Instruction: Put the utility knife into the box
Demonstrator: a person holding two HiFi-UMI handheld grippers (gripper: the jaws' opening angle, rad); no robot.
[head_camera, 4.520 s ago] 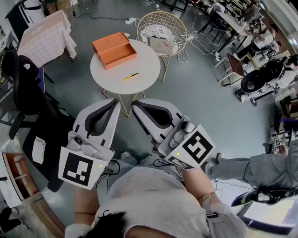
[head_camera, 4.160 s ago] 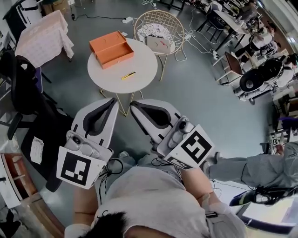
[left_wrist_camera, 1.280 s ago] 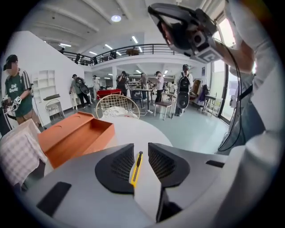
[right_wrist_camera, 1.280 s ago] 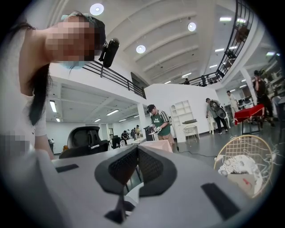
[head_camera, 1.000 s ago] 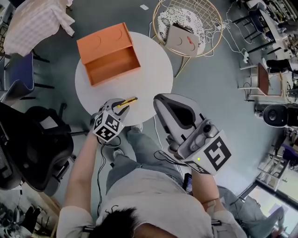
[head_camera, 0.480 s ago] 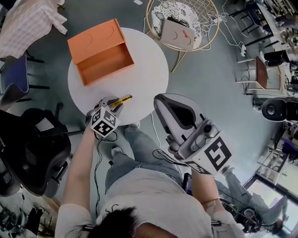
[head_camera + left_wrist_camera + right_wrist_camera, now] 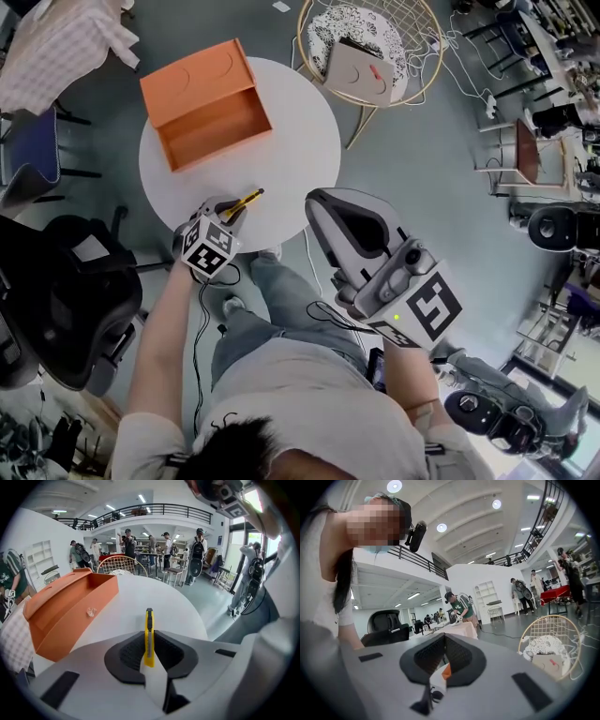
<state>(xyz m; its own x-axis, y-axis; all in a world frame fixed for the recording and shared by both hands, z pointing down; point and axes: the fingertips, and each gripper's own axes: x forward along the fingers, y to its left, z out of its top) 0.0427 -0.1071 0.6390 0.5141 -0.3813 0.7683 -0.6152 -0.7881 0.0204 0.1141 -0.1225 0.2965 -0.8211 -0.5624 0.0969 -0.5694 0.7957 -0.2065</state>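
Pinching utility knife (image 7: 149, 623) — left gripper (image 7: 225, 210), perhaps lifted

Shows no legible lettering, brands or numbers, only black-and-white square marker patterns on the left marker cube (image 7: 210, 249) and right marker cube (image 7: 424, 310).

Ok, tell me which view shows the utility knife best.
The left gripper view: the yellow utility knife sits centred, clamped between the left tool's jaws, seen along its length. The head view shows only a small sliver poking from that tool over the white table. The right gripper view does not show it.
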